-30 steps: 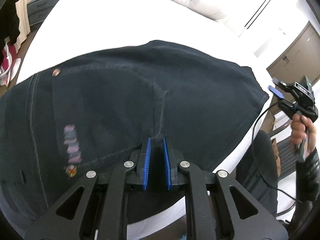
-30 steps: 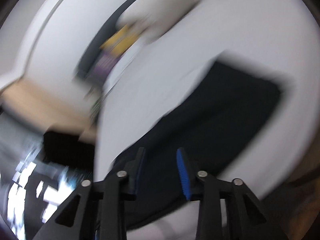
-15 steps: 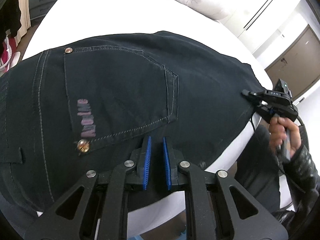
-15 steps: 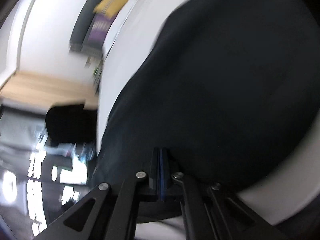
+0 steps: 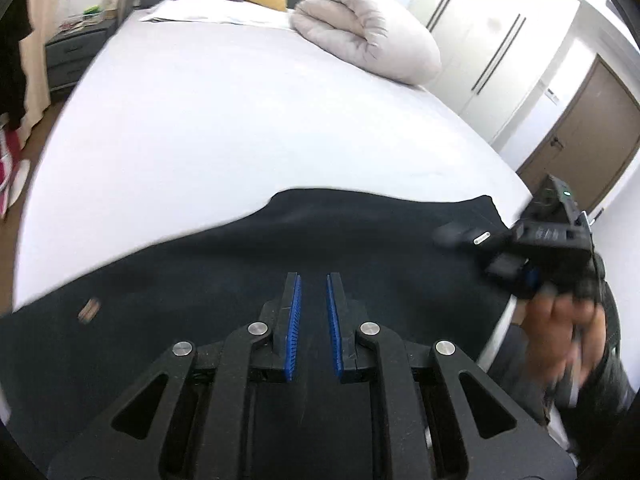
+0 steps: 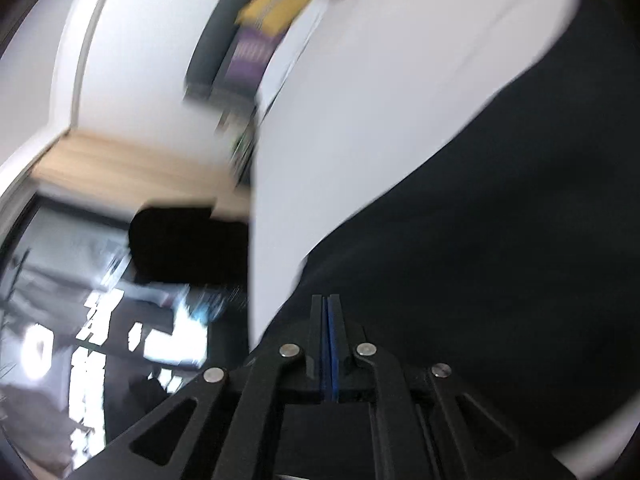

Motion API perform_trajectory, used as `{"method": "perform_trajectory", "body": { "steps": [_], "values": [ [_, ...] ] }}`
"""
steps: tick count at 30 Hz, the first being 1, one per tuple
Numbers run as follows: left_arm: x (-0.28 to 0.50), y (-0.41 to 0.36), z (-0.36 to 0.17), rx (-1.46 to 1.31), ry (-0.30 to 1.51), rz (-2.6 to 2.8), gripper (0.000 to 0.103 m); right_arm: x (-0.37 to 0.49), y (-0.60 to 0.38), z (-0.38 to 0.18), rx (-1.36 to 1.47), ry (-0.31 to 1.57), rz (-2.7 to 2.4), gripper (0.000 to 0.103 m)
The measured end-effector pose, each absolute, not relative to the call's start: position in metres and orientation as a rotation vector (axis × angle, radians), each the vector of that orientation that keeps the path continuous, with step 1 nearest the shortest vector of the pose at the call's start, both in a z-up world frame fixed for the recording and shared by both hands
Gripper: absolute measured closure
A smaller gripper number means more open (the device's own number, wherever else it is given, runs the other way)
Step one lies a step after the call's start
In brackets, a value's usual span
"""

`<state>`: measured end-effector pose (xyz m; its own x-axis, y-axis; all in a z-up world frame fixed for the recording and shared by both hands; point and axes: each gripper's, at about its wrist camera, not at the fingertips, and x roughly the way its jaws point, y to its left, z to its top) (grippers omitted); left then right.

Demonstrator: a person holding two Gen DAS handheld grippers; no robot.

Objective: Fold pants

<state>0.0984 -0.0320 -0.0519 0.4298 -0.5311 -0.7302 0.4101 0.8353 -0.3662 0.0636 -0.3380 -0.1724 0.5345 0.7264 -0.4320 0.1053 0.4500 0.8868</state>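
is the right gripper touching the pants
Touching. In the right wrist view the right gripper is shut with dark pants fabric bunched at its tips; the left wrist view shows its tips lying on the pants' right edge.

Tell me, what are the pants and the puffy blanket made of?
Pants: dark, matte woven cloth, probably denim; a small metal-looking rivet shows, blurred here. Blanket: pale, soft padded fabric, likely a stuffed quilt; it bulges in thick rolled folds.
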Motion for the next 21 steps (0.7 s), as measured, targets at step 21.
{"method": "perform_trajectory", "body": {
  "steps": [21],
  "values": [
    [0.129,-0.007,-0.115,-0.239,1.089,-0.481,0.091,0.071,-0.647,-0.216,1.244,0.668,-0.223,0.103]
  ]
}}
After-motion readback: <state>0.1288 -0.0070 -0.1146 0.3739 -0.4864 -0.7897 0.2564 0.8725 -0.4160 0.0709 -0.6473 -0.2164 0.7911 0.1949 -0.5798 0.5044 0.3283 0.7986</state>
